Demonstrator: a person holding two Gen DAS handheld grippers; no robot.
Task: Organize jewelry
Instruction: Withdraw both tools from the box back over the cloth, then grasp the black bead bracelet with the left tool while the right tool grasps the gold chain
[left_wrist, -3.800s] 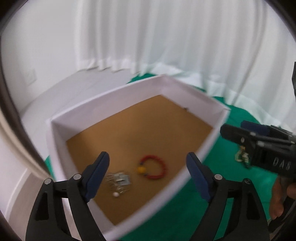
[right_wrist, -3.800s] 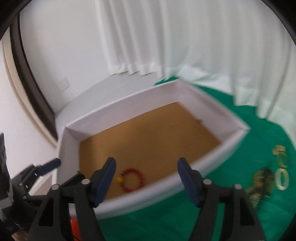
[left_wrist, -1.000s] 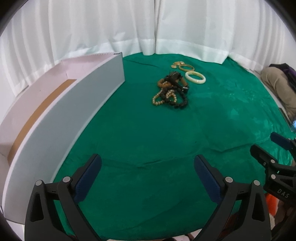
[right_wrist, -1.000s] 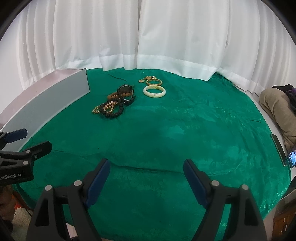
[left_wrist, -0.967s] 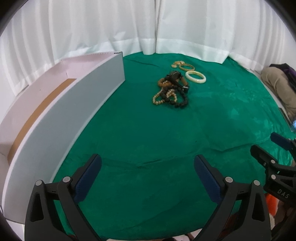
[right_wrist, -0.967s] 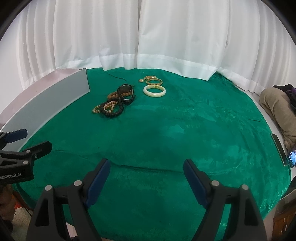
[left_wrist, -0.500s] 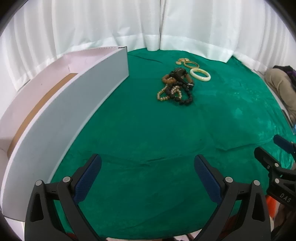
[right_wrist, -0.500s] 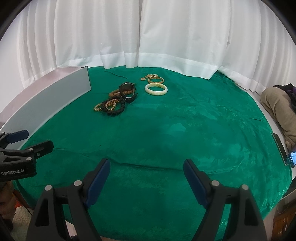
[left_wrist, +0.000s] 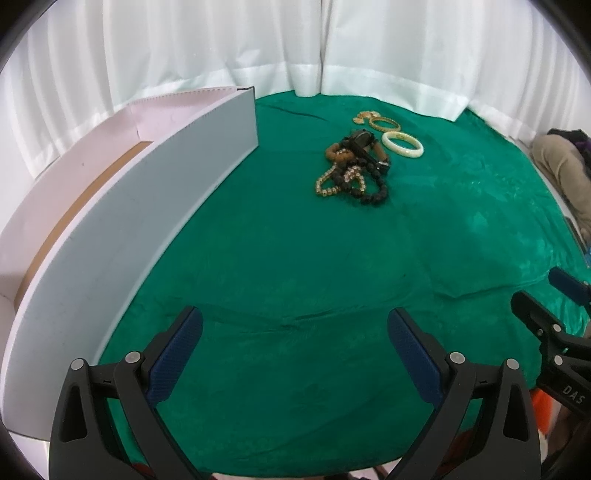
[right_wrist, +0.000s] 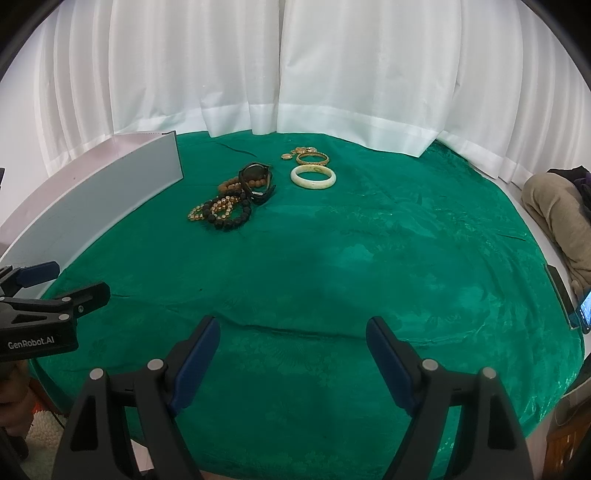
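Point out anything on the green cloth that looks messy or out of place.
The beaded bracelets and a black watch lie tangled in one heap. The white bangle and gold bangle lie flat, apart. A crease ridges the green cloth.

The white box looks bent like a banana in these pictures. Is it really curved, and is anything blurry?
Left wrist view: the white box bows only from fisheye distortion, with dark corners around the frame; the bead pile is sharp. Right wrist view: same bending of the box, even soft light, a faint shadow on the green cloth, and the pale bangle is crisp.
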